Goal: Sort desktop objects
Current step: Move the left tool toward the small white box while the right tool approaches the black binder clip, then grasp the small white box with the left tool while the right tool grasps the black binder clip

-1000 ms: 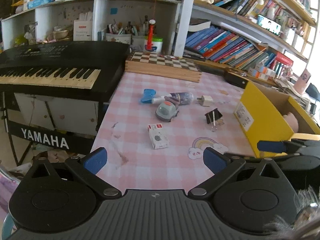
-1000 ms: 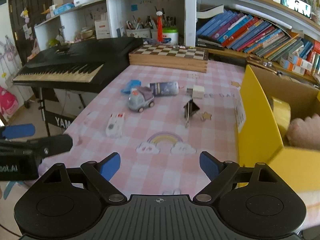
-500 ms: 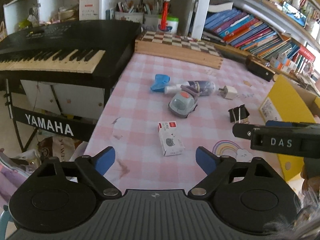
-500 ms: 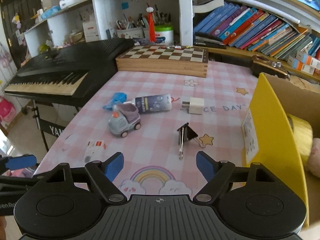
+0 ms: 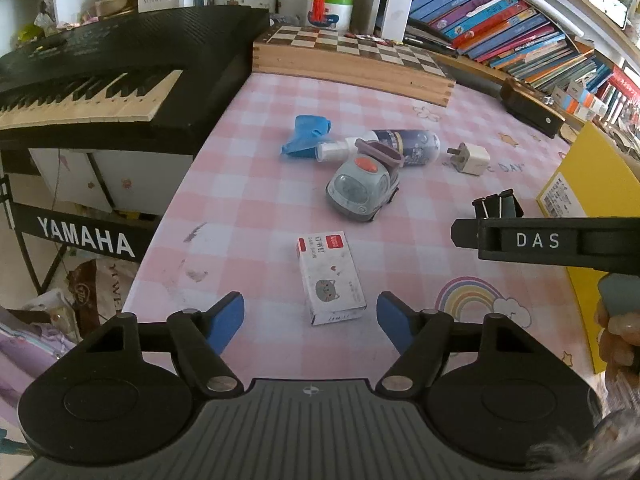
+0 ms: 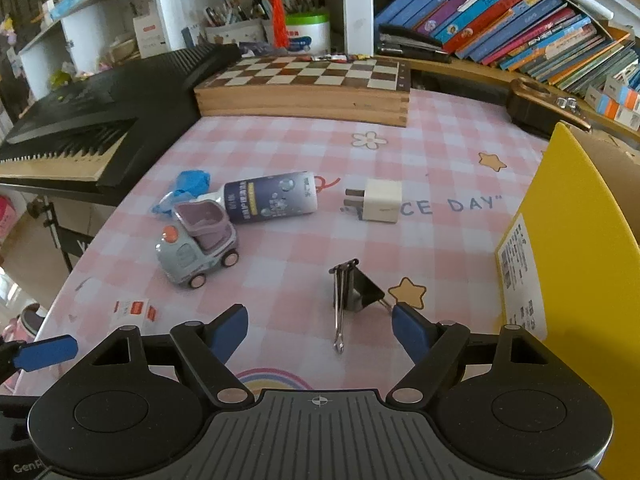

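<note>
Both my left gripper [image 5: 310, 314] and right gripper [image 6: 320, 330] were wide apart and empty, the staple box [image 5: 330, 280] lying flat just ahead of my left fingers; judged light, stiff cardboard, best pinched across its long sides.

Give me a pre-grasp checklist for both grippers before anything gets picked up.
1. Left gripper open and empty: ok.
2. Right gripper open and empty: ok.
3. Staple box lined up between the left gripper's fingers: ok.
4. Binder clip lined up ahead of the right gripper: ok.
5. Yellow box reachable at the right: ok; free room inside: cannot tell.
6. Toy car apart from the staple box: ok.
</note>
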